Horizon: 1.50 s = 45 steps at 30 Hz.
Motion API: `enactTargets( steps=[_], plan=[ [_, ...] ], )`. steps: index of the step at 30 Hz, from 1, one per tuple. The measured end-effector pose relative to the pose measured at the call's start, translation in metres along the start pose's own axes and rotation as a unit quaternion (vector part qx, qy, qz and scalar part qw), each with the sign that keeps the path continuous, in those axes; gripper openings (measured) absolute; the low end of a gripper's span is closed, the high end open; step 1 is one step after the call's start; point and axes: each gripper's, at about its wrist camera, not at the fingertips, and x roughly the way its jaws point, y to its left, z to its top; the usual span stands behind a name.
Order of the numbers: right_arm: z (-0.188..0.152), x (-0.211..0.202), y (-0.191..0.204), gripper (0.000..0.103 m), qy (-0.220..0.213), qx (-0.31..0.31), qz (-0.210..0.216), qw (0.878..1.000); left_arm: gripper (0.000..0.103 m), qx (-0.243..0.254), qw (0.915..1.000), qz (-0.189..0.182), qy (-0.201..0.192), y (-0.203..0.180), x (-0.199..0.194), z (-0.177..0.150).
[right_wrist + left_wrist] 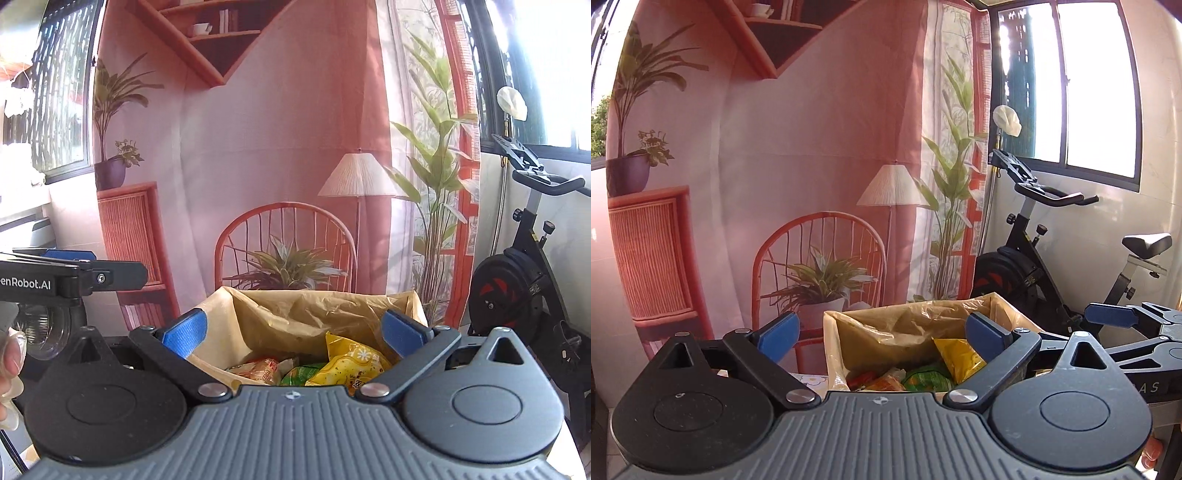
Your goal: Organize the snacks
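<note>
Nearest, the left gripper (882,334) and right gripper (293,332) both stand spread wide with nothing between their pads. Just beyond, the bag-lined box (415,302) already holds a yellow snack packet (354,362), a green one (301,374) and a red-and-white one (258,369). Whether any snacks remain outside cannot be seen.

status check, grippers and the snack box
Left gripper open, empty. Right gripper open, empty. Snack packets lie in the lined box. Nothing in the way.
</note>
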Motion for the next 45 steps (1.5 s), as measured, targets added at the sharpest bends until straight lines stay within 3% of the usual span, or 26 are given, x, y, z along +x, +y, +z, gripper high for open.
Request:
enactTargets(
  steps=[5, 11, 25, 45],
  plan=[
    [0.002, -0.019, 0.006, 0.103, -0.011, 0.0, -0.007, 1.0, 0.098, -0.009, 0.9999, 0.01, -0.01, 0.001, -0.023, -0.005],
    [0.001, -0.037, 0.013, 0.103, -0.017, 0.007, -0.013, 1.0, 0.098, 0.012, 0.998, 0.059, -0.019, -0.005, -0.043, -0.008],
    [-0.013, -0.056, 0.019, 0.103, -0.013, 0.024, -0.027, 0.999, 0.098, 0.02, 0.997, 0.071, -0.026, -0.004, -0.056, -0.013],
    [-0.006, -0.06, 0.03, 0.103, -0.02, 0.013, -0.023, 0.999, 0.098, -0.004, 0.9966, 0.075, -0.033, 0.0, -0.063, -0.014]
  ],
)
